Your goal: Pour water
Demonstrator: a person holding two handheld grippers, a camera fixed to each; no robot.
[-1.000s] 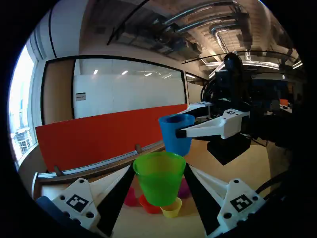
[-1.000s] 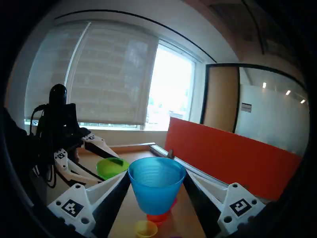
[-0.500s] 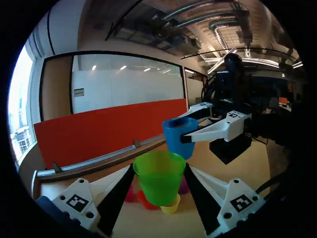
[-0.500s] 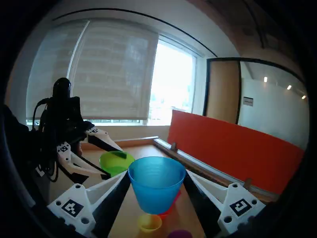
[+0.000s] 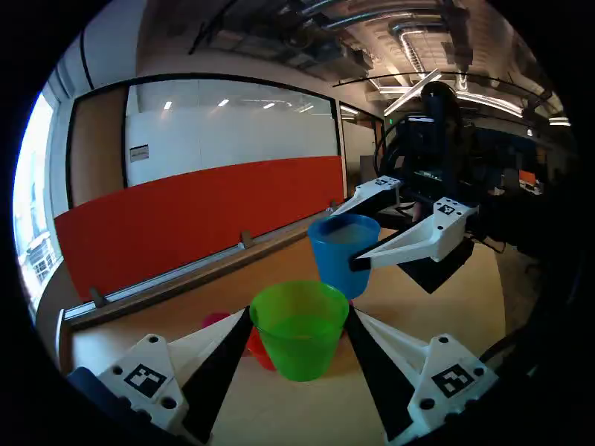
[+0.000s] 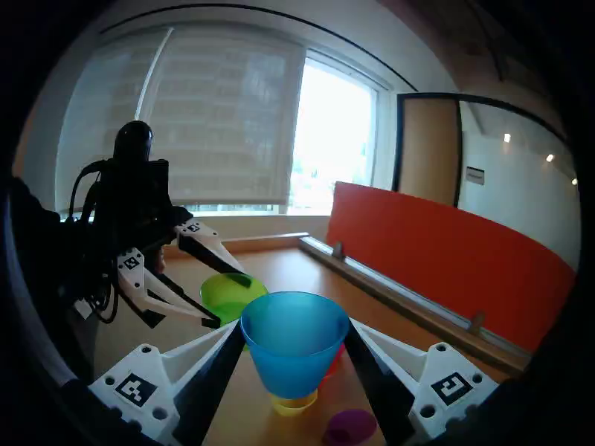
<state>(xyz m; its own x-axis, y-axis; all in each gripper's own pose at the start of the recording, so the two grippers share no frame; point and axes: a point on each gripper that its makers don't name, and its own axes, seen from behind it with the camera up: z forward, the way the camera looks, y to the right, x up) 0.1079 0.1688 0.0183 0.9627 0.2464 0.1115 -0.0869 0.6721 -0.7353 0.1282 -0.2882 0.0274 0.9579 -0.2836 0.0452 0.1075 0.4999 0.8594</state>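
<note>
A green cup stands upright between my left gripper's fingers, which are shut on its sides. Just beyond it and to the right, a blue cup is held upright by the right gripper; a pale surface shows inside its rim. In the right gripper view the blue cup sits clamped in my right gripper. To its left and a little farther off, the left gripper holds the green cup. Both cups hang above the wooden table, close together but apart.
Small cups lie on the table under the held ones: a yellow cup, a purple cup, a red cup and a pink cup. An orange divider panel with a rail runs along the table's far edge. A person stands behind the grippers.
Both grippers have tipped and sunk toward the table, so more tabletop shows. The blue cup now sits lower and nearer the green cup. Both cups stay held.
</note>
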